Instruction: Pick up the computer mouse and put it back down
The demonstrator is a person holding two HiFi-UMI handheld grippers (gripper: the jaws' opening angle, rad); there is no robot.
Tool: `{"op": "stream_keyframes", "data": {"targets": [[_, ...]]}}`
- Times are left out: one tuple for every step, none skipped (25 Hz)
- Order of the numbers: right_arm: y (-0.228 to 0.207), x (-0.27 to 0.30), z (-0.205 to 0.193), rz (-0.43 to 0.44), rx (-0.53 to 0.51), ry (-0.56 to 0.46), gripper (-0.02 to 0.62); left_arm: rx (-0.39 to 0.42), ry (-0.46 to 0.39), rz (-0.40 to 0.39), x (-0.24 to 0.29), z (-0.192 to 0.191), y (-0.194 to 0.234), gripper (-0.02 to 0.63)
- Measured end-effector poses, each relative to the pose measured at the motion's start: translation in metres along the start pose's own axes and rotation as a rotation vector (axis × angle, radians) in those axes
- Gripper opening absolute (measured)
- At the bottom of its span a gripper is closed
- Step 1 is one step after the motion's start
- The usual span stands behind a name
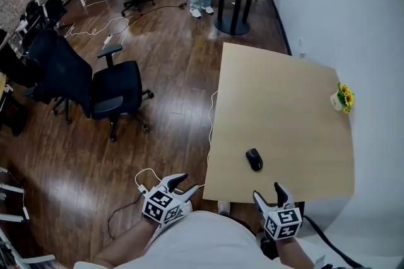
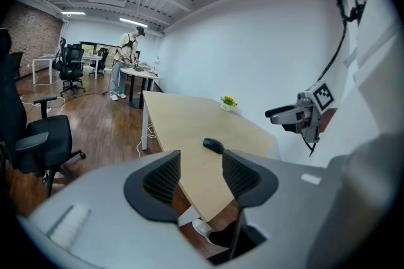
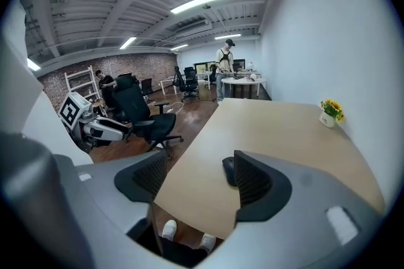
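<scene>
the computer mouse (image 1: pixel 254 159) lies on the pale wooden worktop (image 1: pixel 284 103), near the edge closest to the person, and neither gripper touches it. the right gripper (image 1: pixel 267 193) hangs just off that edge. its fingers (image 3: pixel 252 182) are spread partway and only bare worktop and floor show between them. in the right gripper view the mouse (image 3: pixel 228 170) sits ahead of the fingers, partly hidden behind the tip of the right-hand one. the left gripper (image 1: pixel 180 184) is held off the worktop's near corner, over the wood floor (image 1: pixel 158 72). its fingers (image 2: pixel 158 182) are also spread and hold nothing, and the mouse (image 2: pixel 213 146) lies ahead of them, a little towards the right-hand finger. a small flower pot (image 1: pixel 343 98) stands far beyond both pairs of fingers, at the worktop's wall side. a black office chair (image 1: pixel 117 94) stands on the floor well beyond the left fingers.
</scene>
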State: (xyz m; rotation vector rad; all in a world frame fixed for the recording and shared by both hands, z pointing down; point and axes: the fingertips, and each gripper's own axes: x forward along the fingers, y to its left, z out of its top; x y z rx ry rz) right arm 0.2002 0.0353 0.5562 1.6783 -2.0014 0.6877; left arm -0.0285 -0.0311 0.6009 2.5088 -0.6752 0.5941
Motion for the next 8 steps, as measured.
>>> {"op": "stream_keyframes", "data": {"targets": [[0.002, 0.000, 0.001, -0.004, 0.000, -0.001, 0.339, 0.000, 0.001, -0.003, -0.002, -0.001, 0.001, 0.192], [0.004, 0.000, 0.001, -0.008, -0.001, -0.003, 0.339, 0.000, 0.003, -0.005, -0.004, -0.002, 0.003, 0.192], [0.006, 0.000, 0.001, -0.011, -0.002, -0.004, 0.336, -0.001, 0.005, -0.006, -0.006, -0.004, 0.004, 0.192], [0.008, 0.000, 0.000, -0.013, -0.002, -0.006, 0.336, -0.002, 0.007, -0.007, -0.007, -0.006, 0.006, 0.192], [0.009, 0.001, 0.000, -0.015, -0.001, -0.006, 0.333, -0.003, 0.009, -0.008, -0.008, -0.008, 0.008, 0.192], [0.011, 0.002, 0.000, -0.016, 0.001, -0.007, 0.333, -0.003, 0.011, -0.009, -0.009, -0.010, 0.010, 0.192], [0.013, 0.002, -0.001, -0.017, 0.003, -0.007, 0.333, -0.003, 0.013, -0.011, -0.010, -0.012, 0.012, 0.192], [0.015, 0.003, -0.001, -0.018, 0.005, -0.007, 0.333, -0.003, 0.015, -0.012, -0.011, -0.013, 0.014, 0.192]]}}
